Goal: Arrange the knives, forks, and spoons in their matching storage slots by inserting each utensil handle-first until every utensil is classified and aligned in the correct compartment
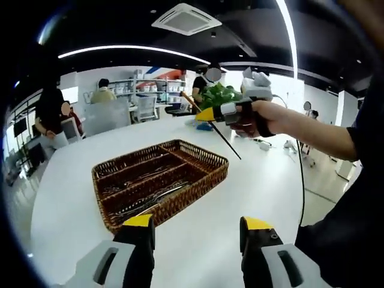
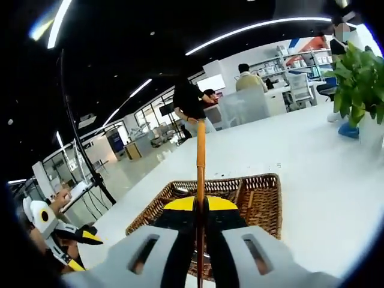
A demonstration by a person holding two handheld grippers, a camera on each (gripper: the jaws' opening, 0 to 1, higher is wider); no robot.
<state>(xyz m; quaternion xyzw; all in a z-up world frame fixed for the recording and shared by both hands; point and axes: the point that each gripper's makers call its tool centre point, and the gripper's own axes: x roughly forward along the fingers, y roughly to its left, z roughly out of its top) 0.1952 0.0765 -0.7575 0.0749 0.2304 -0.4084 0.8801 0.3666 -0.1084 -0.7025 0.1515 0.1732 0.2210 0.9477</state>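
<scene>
A: Claw, L: jaws spread, nothing between them, hovering over the white counter near edge. Just ahead: wicker tray, long slots w/ dividers.

B: Contents?

A: Metal utensils lying in the nearest slot, qty and type can't tell, too small. Far slots look bare or nearly so.

B: R side?

A: Claw, R, seen from the left gripper view, held up above the counter beyond the tray by a hand. Jaws pressed together on a thin utensil w/ wooden handle and dark lower end, hanging slanted, well clear of the tray.

B: Same item in the right gripper view?

A: Yes. Claw pinching it, wooden handle pointing fwd, tray right below and ahead. Knife, fork or spoon: can't tell, working end hidden.

B: Progress?

A: Est. partway. Some pcs slotted, one in transit, not yet inserted. No loose utensils visible on the counter. Left to do: pick matching slot, lower handle-first, align.

B: Other?

A: Potted plant at far counter end. People in the background.
</scene>
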